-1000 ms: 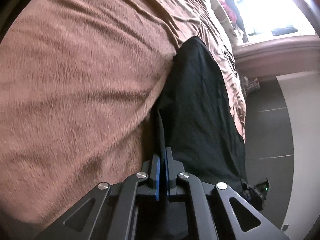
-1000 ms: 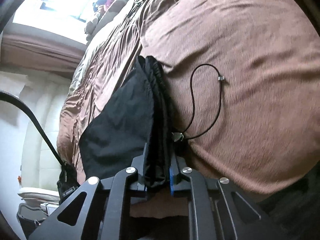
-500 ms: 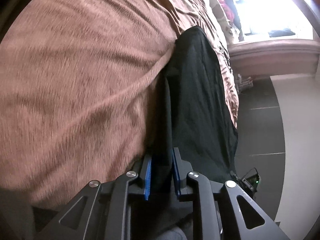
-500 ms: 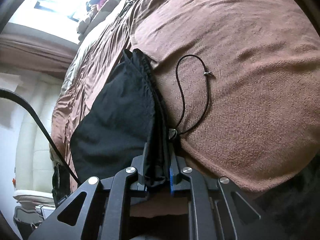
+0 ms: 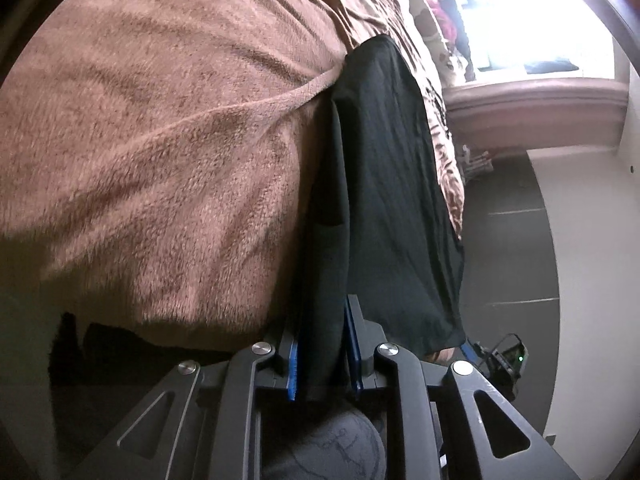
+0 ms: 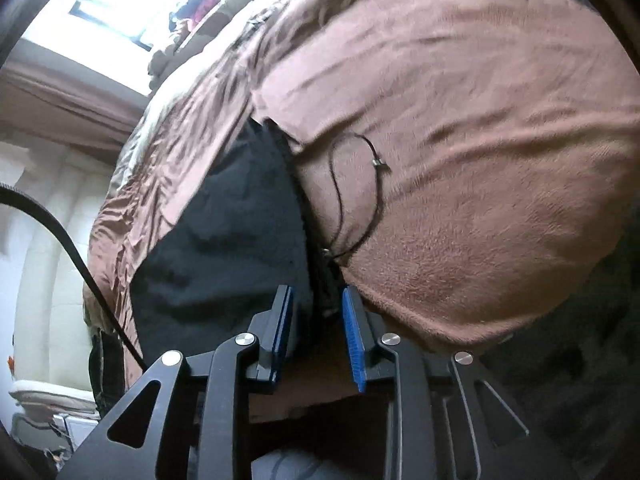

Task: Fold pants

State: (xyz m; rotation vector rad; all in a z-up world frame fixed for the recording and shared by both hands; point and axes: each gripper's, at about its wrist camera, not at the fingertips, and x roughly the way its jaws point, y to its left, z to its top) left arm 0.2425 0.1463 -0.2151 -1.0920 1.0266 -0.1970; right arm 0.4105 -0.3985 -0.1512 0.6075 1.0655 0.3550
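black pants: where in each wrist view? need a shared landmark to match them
Left wrist: pants run from upper centre down into the left claw, right of the brown blanket.
Right wrist: pants sit centre-left, ending at the right claw, left of the blanket.
Shared landmark: the bright window.

left gripper [image 5: 322,344]: black angular linkage, silver round screws, blue ribbed pads | right gripper [image 6: 316,332]: same black frame, silver screws, blue pads | cable [image 6: 76,256]: black, at left
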